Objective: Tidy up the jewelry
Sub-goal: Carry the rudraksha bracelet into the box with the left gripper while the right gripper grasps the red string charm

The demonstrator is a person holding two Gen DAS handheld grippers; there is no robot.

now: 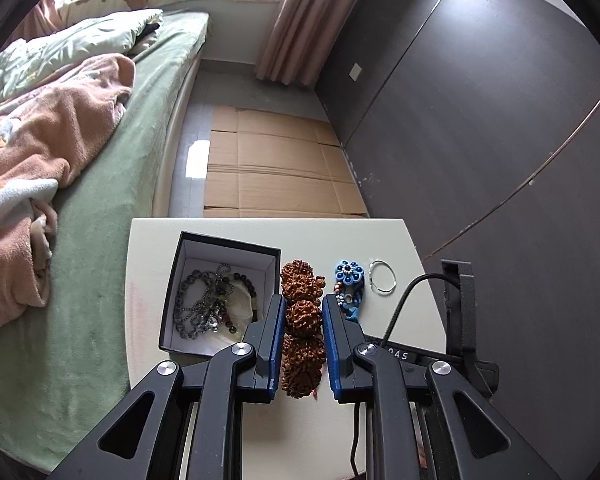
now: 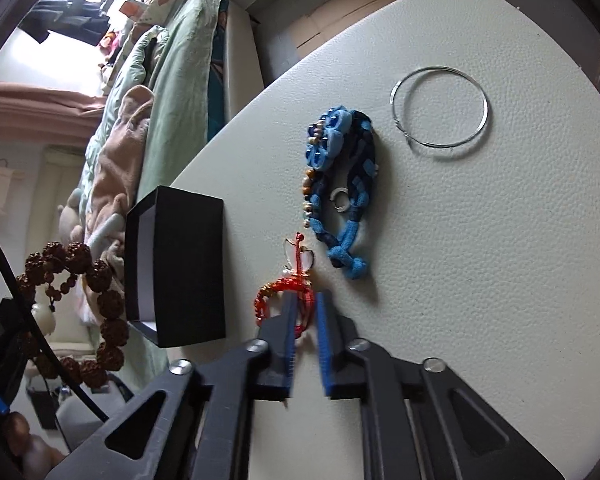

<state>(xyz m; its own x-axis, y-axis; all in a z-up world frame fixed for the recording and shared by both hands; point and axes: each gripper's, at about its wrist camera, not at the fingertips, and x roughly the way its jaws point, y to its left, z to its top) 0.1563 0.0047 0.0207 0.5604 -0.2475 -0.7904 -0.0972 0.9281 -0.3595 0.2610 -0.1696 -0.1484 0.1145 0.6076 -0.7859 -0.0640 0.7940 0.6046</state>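
Beside the box (image 1: 220, 292), the left gripper (image 1: 302, 312) clamps the brown bead bracelet (image 1: 302, 320); the right gripper (image 2: 303, 312) pinches the red bracelet (image 2: 284, 300). Next, likely into the box.

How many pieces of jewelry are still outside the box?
4: brown seed bracelet in the left tool, red bracelet at the right tool, blue woven bracelet and silver hoop on the table.

Left wrist view looks steeply down over the cream leather-textured tabletop (image 1: 380, 240), facing bed and floor. Right wrist view sits low, close, rolled sideways. Both share the open black cardboard box (image 1: 220, 292) (image 2: 184, 268), blue woven bracelet (image 2: 340, 184) (image 1: 350, 286), thin silver hoop (image 1: 383, 277) (image 2: 440, 112).
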